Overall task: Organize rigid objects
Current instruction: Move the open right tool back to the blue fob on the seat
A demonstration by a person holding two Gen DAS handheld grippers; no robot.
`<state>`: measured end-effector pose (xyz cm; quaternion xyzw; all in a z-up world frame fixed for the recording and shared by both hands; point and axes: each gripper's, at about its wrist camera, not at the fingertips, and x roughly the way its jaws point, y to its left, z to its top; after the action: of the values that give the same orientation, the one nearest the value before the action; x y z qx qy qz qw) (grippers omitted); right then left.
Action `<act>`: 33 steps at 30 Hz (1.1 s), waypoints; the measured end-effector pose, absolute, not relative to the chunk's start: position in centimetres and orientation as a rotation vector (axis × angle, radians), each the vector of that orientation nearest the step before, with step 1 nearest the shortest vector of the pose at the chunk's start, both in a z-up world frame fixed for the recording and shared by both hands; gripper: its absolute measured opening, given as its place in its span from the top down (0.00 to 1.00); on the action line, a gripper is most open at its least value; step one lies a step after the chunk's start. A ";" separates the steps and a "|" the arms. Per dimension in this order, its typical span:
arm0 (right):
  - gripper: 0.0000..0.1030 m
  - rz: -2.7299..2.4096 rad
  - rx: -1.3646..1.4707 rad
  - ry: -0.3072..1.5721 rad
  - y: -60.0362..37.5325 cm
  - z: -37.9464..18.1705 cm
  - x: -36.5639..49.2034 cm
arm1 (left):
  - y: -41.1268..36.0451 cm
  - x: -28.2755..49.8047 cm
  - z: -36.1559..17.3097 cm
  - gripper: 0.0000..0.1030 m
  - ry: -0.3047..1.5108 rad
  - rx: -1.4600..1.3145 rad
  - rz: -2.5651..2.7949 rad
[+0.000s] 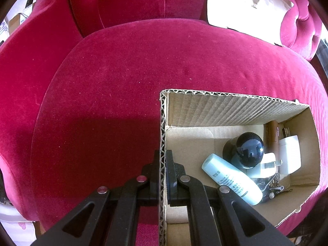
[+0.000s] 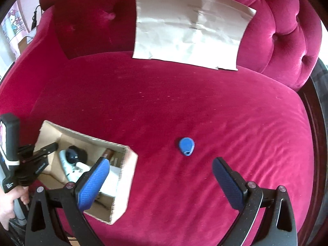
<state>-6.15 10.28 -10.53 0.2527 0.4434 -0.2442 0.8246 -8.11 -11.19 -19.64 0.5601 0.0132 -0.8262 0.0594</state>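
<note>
An open cardboard box (image 1: 235,107) sits on a red velvet seat; it also shows in the right wrist view (image 2: 125,176). Inside lie a pale blue bottle (image 1: 231,178), a black ball-shaped object (image 1: 249,148), a white charger plug (image 1: 289,153), a brown tube (image 1: 272,135) and small metal bits. My left gripper (image 1: 163,160) is shut on the box's left wall; it also shows in the right wrist view (image 2: 52,146). A small blue key fob (image 2: 186,146) lies on the seat. My right gripper (image 2: 160,169) is open and empty, just short of the fob.
The red velvet cushion (image 2: 205,106) fills both views. A crumpled sheet of beige paper (image 2: 190,28) leans on the tufted backrest; it also shows in the left wrist view (image 1: 246,6). Cartons and a cartoon-print item stand beyond the seat's left side.
</note>
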 end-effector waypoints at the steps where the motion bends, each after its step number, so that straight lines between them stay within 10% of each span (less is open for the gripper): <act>1: 0.01 -0.522 0.537 0.940 10.1 -10.6 -6.3 | -11.2 -8.1 -19.6 0.97 0.041 1.698 -2.500; 33: 0.01 -0.560 0.545 0.987 4.7 -19.2 -4.7 | -10.0 -8.7 -19.6 0.96 -0.041 1.706 -2.498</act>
<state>-4.67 4.70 -19.25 0.2548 0.4616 -0.2620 0.8083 -8.75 -10.03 -19.55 0.5628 -0.0136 -0.8244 0.0582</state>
